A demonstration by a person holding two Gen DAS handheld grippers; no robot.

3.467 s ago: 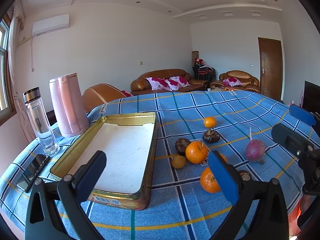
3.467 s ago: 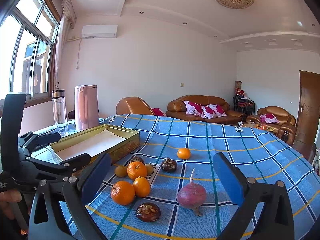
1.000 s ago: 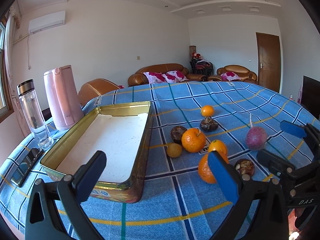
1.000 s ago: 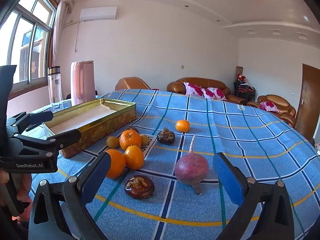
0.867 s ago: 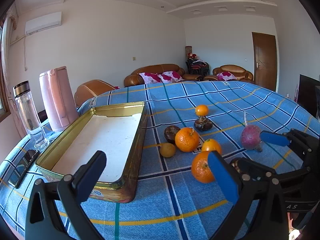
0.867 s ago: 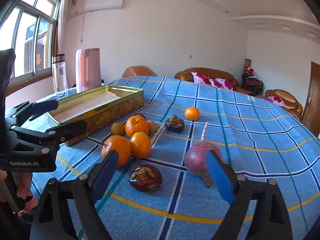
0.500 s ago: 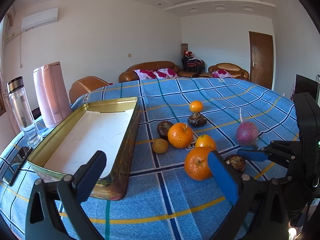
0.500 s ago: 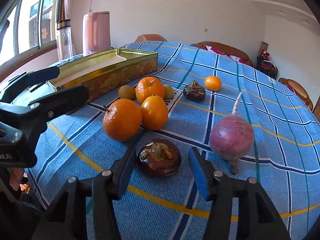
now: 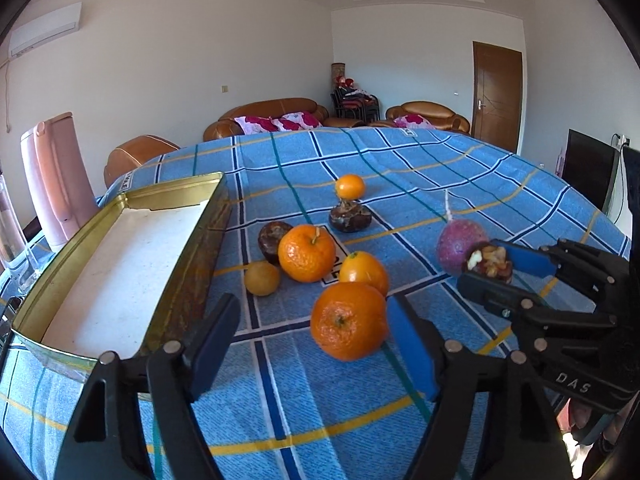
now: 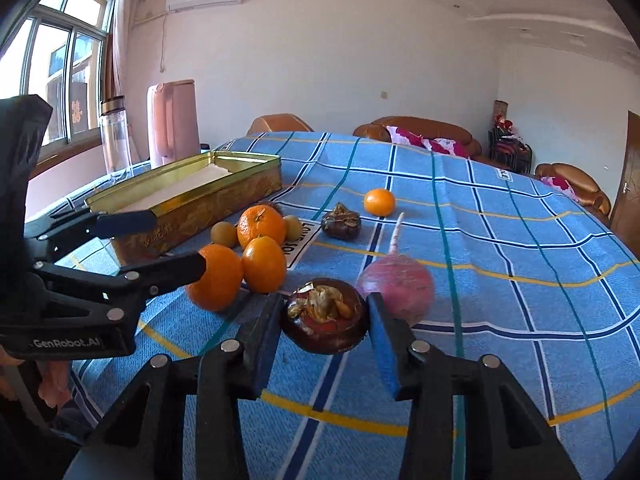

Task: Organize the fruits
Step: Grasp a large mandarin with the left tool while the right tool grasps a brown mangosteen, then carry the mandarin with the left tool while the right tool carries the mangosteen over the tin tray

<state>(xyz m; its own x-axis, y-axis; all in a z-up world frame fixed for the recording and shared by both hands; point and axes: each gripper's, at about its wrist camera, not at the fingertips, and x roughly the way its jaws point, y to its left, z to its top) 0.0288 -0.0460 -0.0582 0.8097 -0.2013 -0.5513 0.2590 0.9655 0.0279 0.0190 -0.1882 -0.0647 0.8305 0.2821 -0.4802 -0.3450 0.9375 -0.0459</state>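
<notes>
Right gripper [image 10: 324, 320] jaws just closing, now pinching the dark brown round mangosteen [image 10: 325, 318], near on the blue checked tablecloth [image 10: 500, 240]. Left gripper [image 9: 316, 330] narrowing around the big round orange [image 9: 347, 321], far pad touching, near pad apart. Both fruits looking ready for lifting toward the empty gold rectangular tin [image 9: 192, 240], far left.

White-walled room, brown leather sofa [image 9: 276, 114], wooden door [image 9: 497, 92], sunlit window [image 10: 52, 68].
</notes>
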